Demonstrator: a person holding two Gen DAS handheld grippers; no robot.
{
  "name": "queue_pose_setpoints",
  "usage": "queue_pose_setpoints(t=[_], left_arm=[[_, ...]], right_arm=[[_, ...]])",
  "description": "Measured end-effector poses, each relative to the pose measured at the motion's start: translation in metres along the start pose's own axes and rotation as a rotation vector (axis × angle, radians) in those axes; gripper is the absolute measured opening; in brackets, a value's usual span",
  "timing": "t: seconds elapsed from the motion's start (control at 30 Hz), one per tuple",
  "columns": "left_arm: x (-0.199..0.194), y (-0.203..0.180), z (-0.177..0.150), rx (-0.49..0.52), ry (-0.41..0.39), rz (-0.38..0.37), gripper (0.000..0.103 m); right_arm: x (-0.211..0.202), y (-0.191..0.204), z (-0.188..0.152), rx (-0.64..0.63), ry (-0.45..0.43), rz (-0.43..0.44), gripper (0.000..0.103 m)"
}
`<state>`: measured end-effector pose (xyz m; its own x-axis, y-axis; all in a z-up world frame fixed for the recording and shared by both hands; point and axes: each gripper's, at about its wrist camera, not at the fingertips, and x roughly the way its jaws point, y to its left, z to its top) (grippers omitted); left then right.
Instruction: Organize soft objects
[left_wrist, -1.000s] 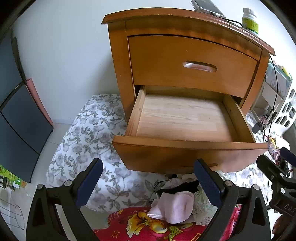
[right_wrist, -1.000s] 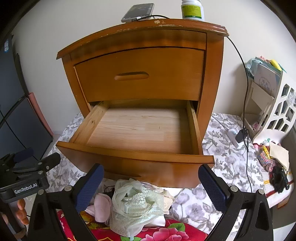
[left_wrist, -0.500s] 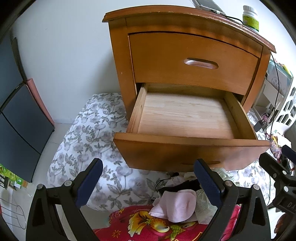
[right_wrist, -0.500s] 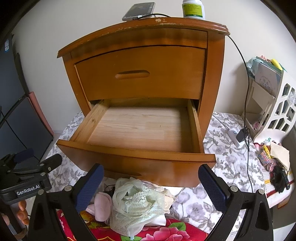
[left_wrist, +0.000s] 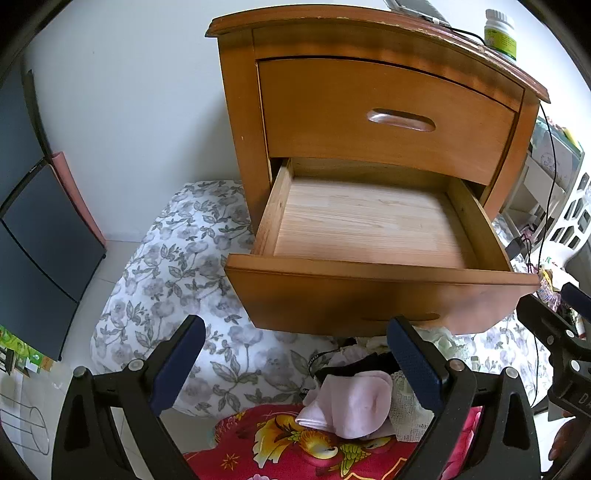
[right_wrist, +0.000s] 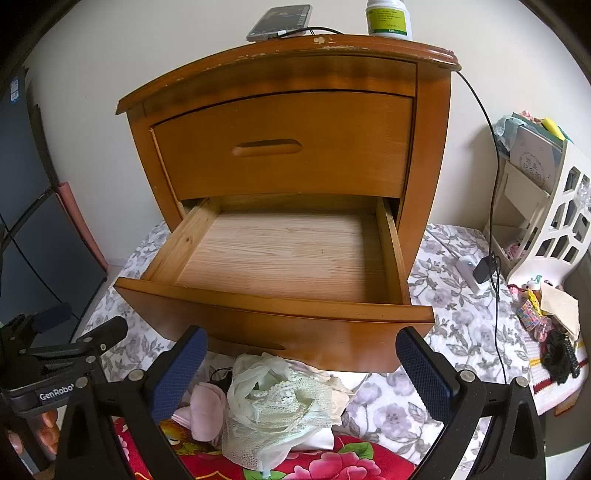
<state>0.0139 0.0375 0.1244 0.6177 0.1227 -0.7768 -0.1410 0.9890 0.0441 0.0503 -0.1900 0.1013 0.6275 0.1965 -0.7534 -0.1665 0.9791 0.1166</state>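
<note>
1. Two drawers front a wooden nightstand (right_wrist: 295, 147): the upper drawer (right_wrist: 284, 147) is closed, and the lower drawer (right_wrist: 280, 258) is pulled out, its pale wood floor bare.
2. Under and around the nightstand lies a grey floral sheet (left_wrist: 177, 273), and nearer the cameras a red flowered blanket (right_wrist: 332, 461) overlaps it.
3. A white openwork rack (right_wrist: 546, 206) stands to the right of the nightstand, well apart from the clothes.
4. Soft things form a pile on the blanket's far edge, just below the open drawer's front panel: a pale green lace garment (right_wrist: 280, 402) on top, a pink sock (left_wrist: 351, 402) beside it, and a black piece (left_wrist: 362, 363) tucked behind.
5. The left gripper (left_wrist: 295, 365) is spread wide and holds nothing; in the left wrist view the pink sock lies near its right finger, lower than the blue pads (left_wrist: 413, 365), not touching them.
6. The right gripper (right_wrist: 299, 373) is likewise wide apart and empty; in the right wrist view the lace garment sits between its fingers, closer to the left one, and the sock lies just beside that left pad.
7. On the nightstand's top rest a phone (right_wrist: 279, 22) with a cable plugged in and a white bottle (right_wrist: 388, 18) with a green label.
</note>
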Motion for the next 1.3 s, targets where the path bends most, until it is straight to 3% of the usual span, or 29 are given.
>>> queue_pose_setpoints(t=[1.3], left_arm=[[0.0048,0.0026,-0.007,-0.022,0.014,0.012,0.099]], right_arm=[[0.0041,0.0,-0.0062,-0.001,0.013,0.009,0.103]])
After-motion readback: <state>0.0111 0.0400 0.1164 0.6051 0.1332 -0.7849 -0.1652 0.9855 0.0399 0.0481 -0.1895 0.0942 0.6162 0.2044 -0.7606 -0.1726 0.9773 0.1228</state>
